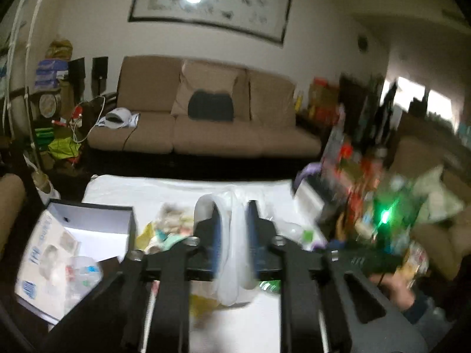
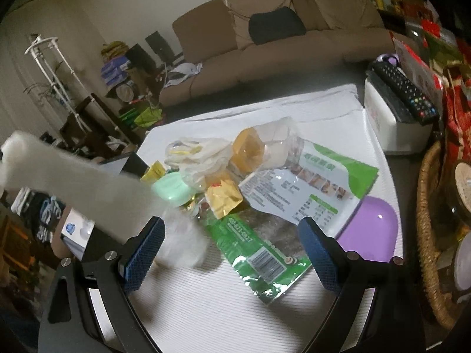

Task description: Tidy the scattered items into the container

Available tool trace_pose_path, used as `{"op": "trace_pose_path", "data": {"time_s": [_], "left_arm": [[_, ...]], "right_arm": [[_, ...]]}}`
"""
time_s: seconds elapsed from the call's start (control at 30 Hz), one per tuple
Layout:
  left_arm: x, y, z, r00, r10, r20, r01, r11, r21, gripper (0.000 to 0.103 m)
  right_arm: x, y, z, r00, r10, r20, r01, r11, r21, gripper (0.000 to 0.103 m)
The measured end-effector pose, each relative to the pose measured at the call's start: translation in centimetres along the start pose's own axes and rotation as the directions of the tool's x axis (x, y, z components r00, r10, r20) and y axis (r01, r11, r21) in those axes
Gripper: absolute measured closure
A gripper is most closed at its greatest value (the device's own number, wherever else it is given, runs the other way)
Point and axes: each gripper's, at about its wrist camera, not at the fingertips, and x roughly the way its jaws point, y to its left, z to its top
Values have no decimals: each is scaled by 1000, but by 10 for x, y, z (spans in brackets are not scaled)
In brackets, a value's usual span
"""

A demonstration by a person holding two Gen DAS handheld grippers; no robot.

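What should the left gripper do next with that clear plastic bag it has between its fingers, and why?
Probably carry it sideways over the open box and let go there. The left gripper has the clear plastic bag pinched and lifted off the white table, and the box sits just to its left, already holding a few items. The right gripper hangs open over the remaining wrappers.

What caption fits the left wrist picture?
Left gripper lifts a crumpled clear plastic bag above the white table, the open box waiting at left.
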Motion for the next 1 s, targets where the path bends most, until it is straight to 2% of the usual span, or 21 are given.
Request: {"op": "trace_pose_path", "data": {"time_s": [0.07, 0.13, 0.2, 0.27, 0.3, 0.33, 0.37, 0.4, 0.43, 0.47, 0.5, 0.53, 0.6, 0.67, 0.73, 0.8, 0.83, 0.9, 0.97, 1.0], "left_arm": [[23, 8, -11, 998, 55, -24, -55, 998, 6, 68], [63, 24, -30, 989, 68, -129, -72, 997, -26, 69], [108, 39, -54, 966, 67, -248, -83, 995, -55, 69], [149, 48, -80, 925, 52, -377, -82, 994, -65, 60], [161, 49, -90, 909, 73, -411, -104, 993, -53, 46], [175, 49, -101, 885, 114, -452, -143, 989, -29, 30], [190, 48, -114, 845, 157, -512, -185, 983, -3, 5], [202, 49, -125, 810, 180, -558, -207, 978, 16, 5], [209, 49, -138, 782, 188, -594, -217, 976, 23, 6], [215, 49, -150, 761, 173, -625, -212, 977, 12, 5], [219, 49, -158, 748, 147, -648, -198, 980, -7, 5], [221, 48, -166, 743, 118, -659, -182, 983, -29, 5], [221, 47, -172, 751, 97, -653, -182, 981, -64, 2], [220, 52, -175, 769, 82, -634, -206, 971, -125, 0], [223, 59, -182, 787, 9, -617, -203, 948, -244, 0], [233, 64, -196, 775, -43, -631, -206, 926, -317, 0], [238, 64, -203, 768, -42, -639, -212, 925, -316, 0], [239, 60, -206, 776, -10, -631, -224, 930, -290, 0], [236, 58, -205, 785, -6, -619, -224, 930, -292, 1], [234, 58, -204, 791, -15, -611, -209, 933, -292, 10]], "right_arm": [[7, 0, -2, 1000, -1, -16, 1, 1000, 6, 8], [16, 1, -4, 999, -9, -41, 9, 1000, 2, 8], [22, 3, -7, 998, -11, -63, 11, 1000, -5, 8], [26, 5, -8, 997, -11, -75, 9, 1000, -17, 8], [28, 6, -9, 997, -12, -80, 10, 1000, -26, 8], [29, 7, -9, 996, -15, -83, 12, 999, -34, 8], [30, 9, -9, 996, -20, -85, 16, 999, -41, 8], [32, 9, -9, 996, -25, -88, 21, 999, -45, 8], [33, 9, -9, 996, -26, -91, 21, 999, -46, 8], [34, 9, -9, 995, -23, -93, 19, 999, -45, 8], [35, 9, -10, 995, -18, -98, 14, 999, -45, 8], [36, 9, -9, 995, -16, -103, 11, 999, -47, 8], [38, 10, -9, 994, -19, -109, 13, 999, -53, 8], [39, 10, -9, 994, -12, -111, 7, 999, -51, 8], [38, 11, -9, 994, -8, -111, 2, 999, -48, 8], [38, 13, -10, 993, -5, -114, -1, 999, -51, 8], [38, 14, -11, 993, -5, -117, -1, 999, -54, 8], [39, 16, -12, 992, 1, -125, -9, 998, -59, 8], [40, 17, -12, 991, 19, -132, -27, 998, -56, 8], [40, 17, -12, 991, 21, -132, -28, 998, -57, 8]]}}
